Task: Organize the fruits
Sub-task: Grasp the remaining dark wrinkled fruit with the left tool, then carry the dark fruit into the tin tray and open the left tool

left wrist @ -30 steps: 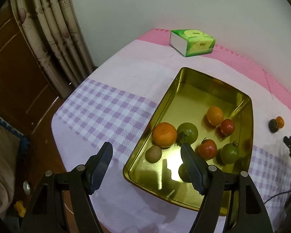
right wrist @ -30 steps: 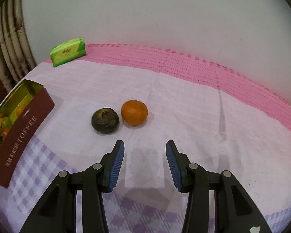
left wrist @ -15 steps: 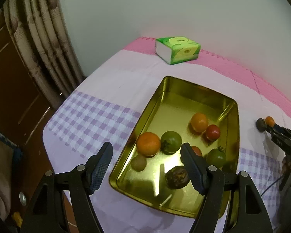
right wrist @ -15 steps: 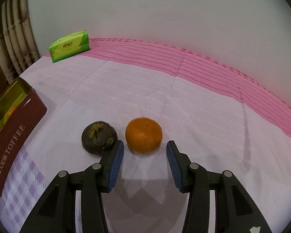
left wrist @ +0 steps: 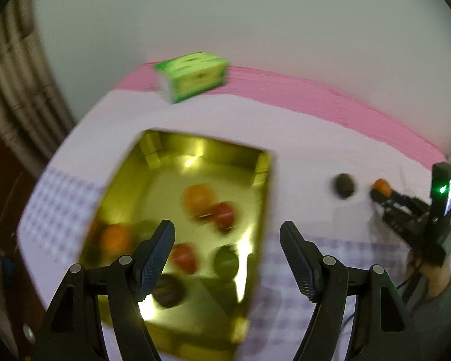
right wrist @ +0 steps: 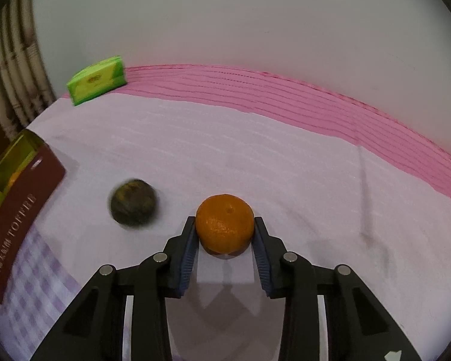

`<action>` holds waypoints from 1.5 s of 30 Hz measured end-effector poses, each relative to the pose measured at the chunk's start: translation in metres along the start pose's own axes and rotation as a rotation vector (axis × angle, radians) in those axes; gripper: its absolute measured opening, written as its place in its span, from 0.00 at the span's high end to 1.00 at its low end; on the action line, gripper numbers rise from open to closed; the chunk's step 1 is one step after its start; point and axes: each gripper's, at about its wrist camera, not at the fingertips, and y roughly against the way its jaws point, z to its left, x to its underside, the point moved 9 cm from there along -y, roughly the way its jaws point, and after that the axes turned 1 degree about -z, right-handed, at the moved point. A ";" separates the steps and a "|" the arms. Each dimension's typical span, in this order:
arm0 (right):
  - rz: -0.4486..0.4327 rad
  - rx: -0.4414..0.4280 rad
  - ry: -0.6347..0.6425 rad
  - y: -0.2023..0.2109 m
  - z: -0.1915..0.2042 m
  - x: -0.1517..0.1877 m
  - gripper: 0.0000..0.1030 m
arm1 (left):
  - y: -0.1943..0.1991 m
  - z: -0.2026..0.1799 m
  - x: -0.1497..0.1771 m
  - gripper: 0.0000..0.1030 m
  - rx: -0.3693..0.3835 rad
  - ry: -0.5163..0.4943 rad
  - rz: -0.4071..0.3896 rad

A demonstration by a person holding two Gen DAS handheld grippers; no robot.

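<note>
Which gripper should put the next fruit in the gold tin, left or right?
Right. The right gripper is already closed on the orange, so it likely carries it to the tin. The left gripper hangs open and empty over the tin.

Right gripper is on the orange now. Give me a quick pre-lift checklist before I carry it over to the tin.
1. Grip: right gripper has both pads against the orange, centred between them: ok.
2. Orange off the cloth: cannot tell; it sits low over its shadow.
3. Dark fruit beside the left finger: apart, but it looks blurred, maybe rolling: cannot tell.
4. Room in the gold tin: far half is bare: ok.
5. Left gripper is open, empty, and over the tin's near end, possibly in the drop path: not ok.
6. Left wrist view is motion-blurred: not ok.
</note>
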 end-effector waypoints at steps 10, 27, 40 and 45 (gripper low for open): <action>0.008 0.120 -0.099 0.033 -0.069 0.038 0.68 | -0.051 -0.113 -0.015 0.29 0.125 -0.105 0.055; 0.002 0.122 -0.126 0.037 -0.077 0.045 0.66 | -0.123 -0.162 -0.028 0.31 0.125 -0.149 0.115; 0.001 0.121 -0.127 0.037 -0.078 0.045 0.66 | -0.130 -0.159 -0.016 0.60 0.109 -0.161 0.087; 0.001 0.120 -0.128 0.037 -0.077 0.045 0.66 | -0.118 -0.149 0.001 0.60 0.088 -0.177 0.084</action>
